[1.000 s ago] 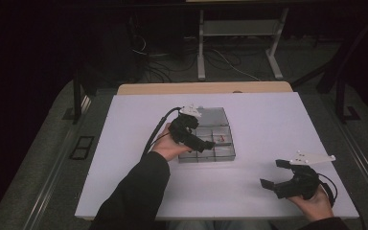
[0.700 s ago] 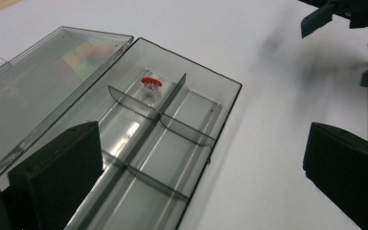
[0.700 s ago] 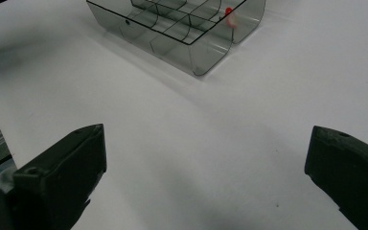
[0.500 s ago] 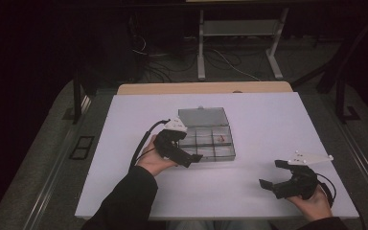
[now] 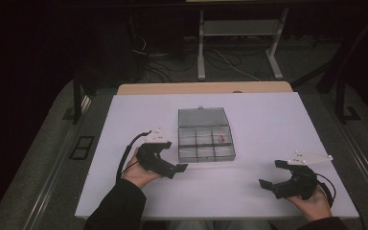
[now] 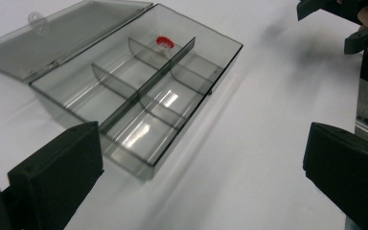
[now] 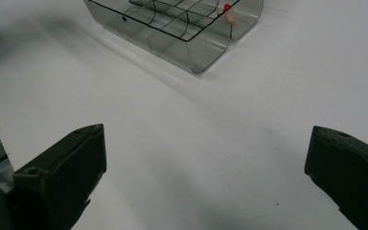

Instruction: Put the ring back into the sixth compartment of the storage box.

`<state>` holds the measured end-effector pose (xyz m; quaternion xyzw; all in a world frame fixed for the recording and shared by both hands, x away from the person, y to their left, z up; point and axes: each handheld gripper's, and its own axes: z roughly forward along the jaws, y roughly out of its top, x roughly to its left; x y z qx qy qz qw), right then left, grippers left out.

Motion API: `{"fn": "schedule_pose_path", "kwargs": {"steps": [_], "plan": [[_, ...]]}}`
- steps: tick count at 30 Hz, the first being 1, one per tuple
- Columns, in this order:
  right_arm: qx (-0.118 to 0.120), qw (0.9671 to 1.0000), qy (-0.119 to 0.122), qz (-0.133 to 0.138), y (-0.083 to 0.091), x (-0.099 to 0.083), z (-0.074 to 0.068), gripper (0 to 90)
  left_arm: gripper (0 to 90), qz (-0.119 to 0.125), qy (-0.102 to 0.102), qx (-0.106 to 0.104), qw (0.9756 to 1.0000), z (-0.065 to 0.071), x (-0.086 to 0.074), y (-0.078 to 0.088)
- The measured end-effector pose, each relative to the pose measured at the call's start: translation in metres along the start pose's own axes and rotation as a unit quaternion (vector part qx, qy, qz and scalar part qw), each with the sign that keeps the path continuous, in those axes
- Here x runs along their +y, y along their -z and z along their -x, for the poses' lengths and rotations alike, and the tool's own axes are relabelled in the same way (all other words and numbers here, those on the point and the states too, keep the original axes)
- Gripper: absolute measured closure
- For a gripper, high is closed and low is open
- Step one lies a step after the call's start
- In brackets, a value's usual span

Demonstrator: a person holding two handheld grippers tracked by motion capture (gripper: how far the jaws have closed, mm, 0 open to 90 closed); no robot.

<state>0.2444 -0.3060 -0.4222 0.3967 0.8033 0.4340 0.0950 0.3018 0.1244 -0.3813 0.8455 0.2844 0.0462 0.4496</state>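
Clear plastic box (image 5: 206, 140) sits mid-table, both tongs gaping on open white surface (image 5: 268, 120).

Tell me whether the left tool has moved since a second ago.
Yes. The left tool has pulled back from over the compartment box toward the person, now at its near-left corner.

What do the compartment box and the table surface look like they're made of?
Compartment box: likely hard smoke-grey transparent plastic, glossy; dividers show through the walls, and the floor carries bright glints. Table surface: smooth matte white sheet, perhaps laminate or board; no glare, exact material unclear.
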Motion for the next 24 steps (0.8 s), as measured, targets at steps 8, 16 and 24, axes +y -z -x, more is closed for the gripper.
{"fn": "schedule_pose_path", "kwargs": {"steps": [8,16,24], "plan": [[0.000,1.0000,0.002,-0.004,-0.002,0.000,-0.002,0.2,0.0,0.011,0.020,0.002,0.9997,-0.003,-0.024,0.008],[0.001,1.0000,0.003,-0.007,-0.002,0.000,-0.002,0.2,0.0,0.024,0.037,0.014,0.9989,-0.004,-0.048,0.014],[0.002,0.9999,0.005,-0.013,-0.004,0.000,-0.003,0.2,0.0,0.047,0.057,0.023,0.9970,-0.004,-0.067,0.019]]}}
